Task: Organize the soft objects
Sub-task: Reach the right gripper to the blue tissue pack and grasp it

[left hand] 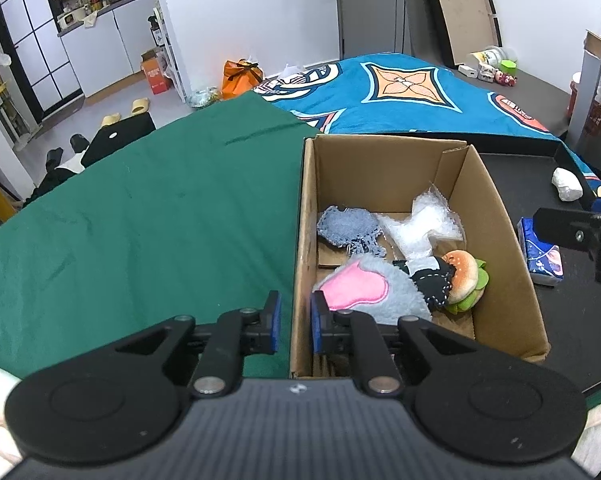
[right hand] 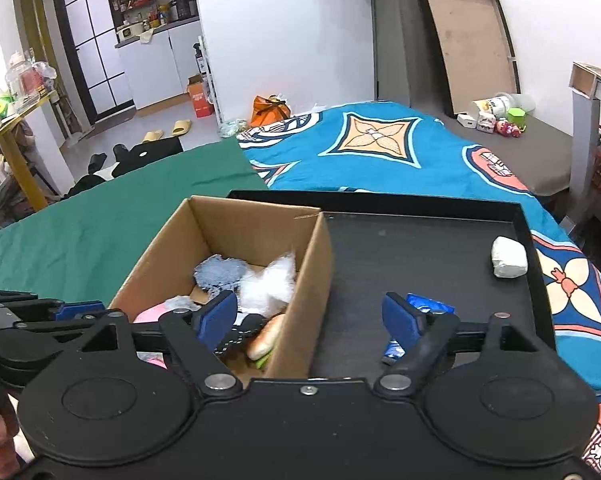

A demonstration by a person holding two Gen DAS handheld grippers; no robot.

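Note:
A cardboard box (left hand: 496,216) (right hand: 318,256) stands on the bed. It holds a grey and pink plush (left hand: 364,284), a burger plush (left hand: 462,280), a blue knitted piece (left hand: 346,226) (right hand: 218,272) and white bubble wrap (left hand: 420,224) (right hand: 266,284). My left gripper (left hand: 294,322) straddles the box's left wall with its jaws a narrow gap apart and nothing held. My right gripper (right hand: 310,318) is open and empty above the box's right wall. A blue tissue pack (left hand: 540,256) (right hand: 424,308) lies on the black tray (left hand: 572,304) (right hand: 420,252) by its right finger. A white lump (left hand: 566,184) (right hand: 508,258) lies at the tray's far right.
A green cloth (left hand: 160,208) (right hand: 100,228) covers the bed left of the box. A blue patterned blanket (left hand: 400,88) (right hand: 380,148) lies behind. Toys and cups (right hand: 496,118) sit at the far end. Slippers (left hand: 126,114) and an orange bag (left hand: 242,76) are on the floor.

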